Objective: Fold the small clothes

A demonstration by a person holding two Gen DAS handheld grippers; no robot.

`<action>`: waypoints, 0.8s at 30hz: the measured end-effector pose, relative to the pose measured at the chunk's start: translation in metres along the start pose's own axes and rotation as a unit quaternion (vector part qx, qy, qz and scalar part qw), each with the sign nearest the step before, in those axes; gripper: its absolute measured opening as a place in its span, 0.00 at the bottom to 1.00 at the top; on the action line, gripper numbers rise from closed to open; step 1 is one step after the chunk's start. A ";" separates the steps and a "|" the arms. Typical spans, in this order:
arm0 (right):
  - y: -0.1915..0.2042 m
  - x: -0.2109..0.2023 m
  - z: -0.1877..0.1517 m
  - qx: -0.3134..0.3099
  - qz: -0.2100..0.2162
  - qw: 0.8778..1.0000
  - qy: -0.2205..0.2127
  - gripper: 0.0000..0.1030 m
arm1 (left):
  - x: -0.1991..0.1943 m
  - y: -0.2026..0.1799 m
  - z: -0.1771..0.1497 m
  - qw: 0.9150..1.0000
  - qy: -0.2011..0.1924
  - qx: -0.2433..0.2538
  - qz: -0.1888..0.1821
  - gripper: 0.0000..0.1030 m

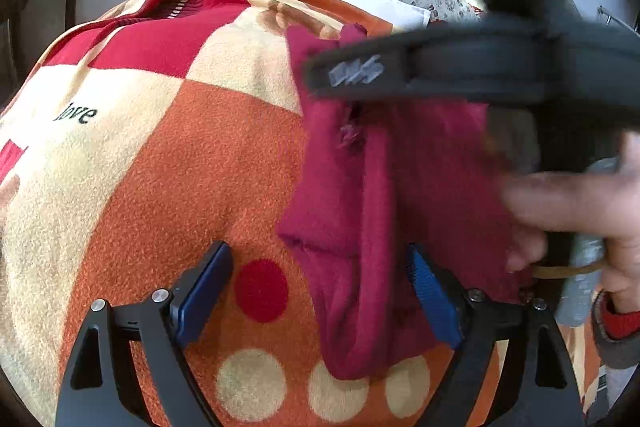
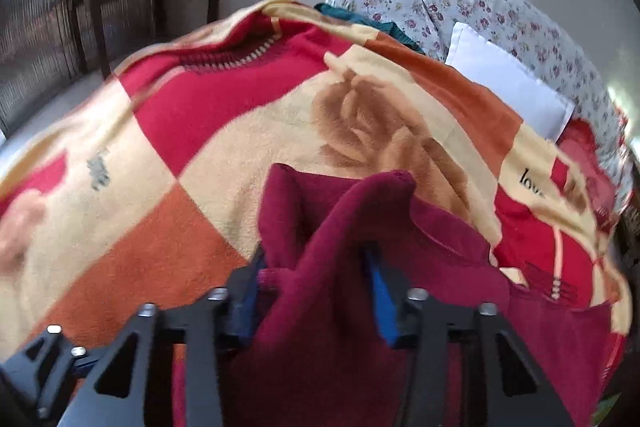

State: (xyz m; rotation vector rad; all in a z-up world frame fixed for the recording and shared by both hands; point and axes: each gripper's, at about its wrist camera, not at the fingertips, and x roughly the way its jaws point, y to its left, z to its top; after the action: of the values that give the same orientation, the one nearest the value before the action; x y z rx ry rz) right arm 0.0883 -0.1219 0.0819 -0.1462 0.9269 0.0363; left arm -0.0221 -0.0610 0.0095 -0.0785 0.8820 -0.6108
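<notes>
The maroon garment lies bunched on the checked blanket. The left tool hangs wide open, its right finger at the cloth's edge. The right tool has a raised fold of the garment clamped between its blue pads.

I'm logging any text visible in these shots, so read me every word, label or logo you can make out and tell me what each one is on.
"love": black lettering on a cream square of the blanket, at.
"lov", cut off by a fold: the same blanket, right wrist view, at.
Dark smudge on a cream square: too blurred to read.
Grey logo on the right gripper: blurred, unreadable.
</notes>
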 end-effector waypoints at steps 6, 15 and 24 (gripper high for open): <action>-0.024 -0.022 -0.005 0.053 0.071 0.996 -0.010 0.27 | 0.002 -0.011 0.000 0.999 0.001 0.019 0.030 0.88; -0.027 -0.022 -0.008 0.066 0.092 0.994 -0.015 0.27 | 0.008 -0.015 0.005 1.000 0.001 0.014 0.003 0.65; -0.052 -0.024 -0.017 0.128 0.162 0.978 -0.029 0.27 | -0.004 -0.011 -0.003 0.997 -0.013 -0.008 -0.069 0.20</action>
State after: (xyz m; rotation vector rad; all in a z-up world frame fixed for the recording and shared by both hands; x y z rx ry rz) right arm 0.0651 -0.1751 0.0967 0.2452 0.8808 0.2217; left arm -0.0315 -0.0680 0.0136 -0.1629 0.8601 -0.7302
